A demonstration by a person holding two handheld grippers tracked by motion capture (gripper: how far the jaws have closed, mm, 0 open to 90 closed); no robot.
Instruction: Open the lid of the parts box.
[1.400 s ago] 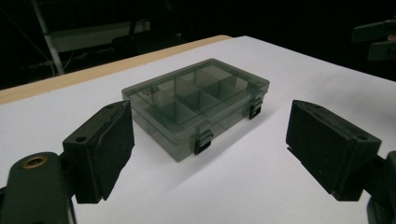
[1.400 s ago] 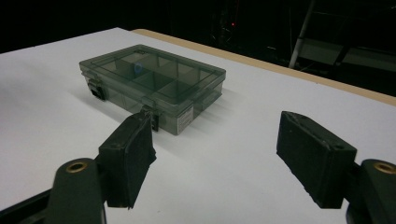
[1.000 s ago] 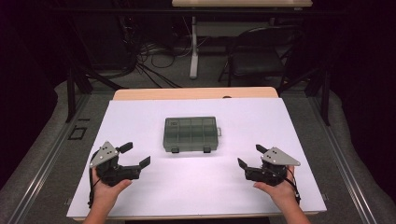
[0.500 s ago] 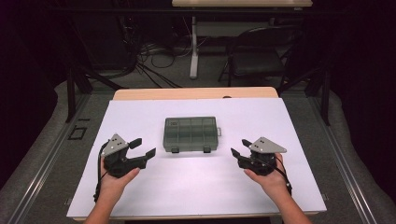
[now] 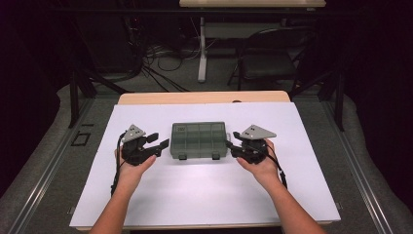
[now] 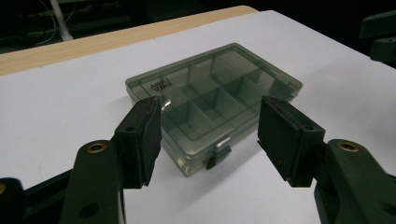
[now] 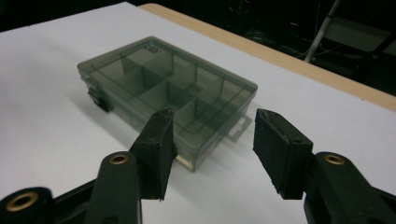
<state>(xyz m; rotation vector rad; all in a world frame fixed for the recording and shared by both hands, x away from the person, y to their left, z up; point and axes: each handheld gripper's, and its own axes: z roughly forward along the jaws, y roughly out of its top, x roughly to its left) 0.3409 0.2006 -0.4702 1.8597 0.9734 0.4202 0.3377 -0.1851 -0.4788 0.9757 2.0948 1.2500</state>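
Observation:
A smoky transparent compartment box [image 5: 198, 140] lies flat and closed in the middle of the white table, with two dark latches on its near edge. Its dividers show through the lid [image 6: 212, 93] [image 7: 170, 88]. My left gripper [image 5: 159, 141] sits just left of the box, jaws open and pointing at its left end [image 6: 210, 135]. My right gripper [image 5: 231, 141] sits just right of the box, jaws open toward its right end [image 7: 212, 142]. Neither gripper holds anything; the compartments look empty.
The white sheet [image 5: 204, 195] covers a wooden table whose bare far edge [image 5: 204, 97] shows behind the box. Beyond the table stand a dark chair [image 5: 265, 58], a white post [image 5: 201, 48] and floor cables [image 5: 160, 73].
Both grippers have moved forward and inward from the table's near corners, closing in on the two ends of the box. The box has not moved.

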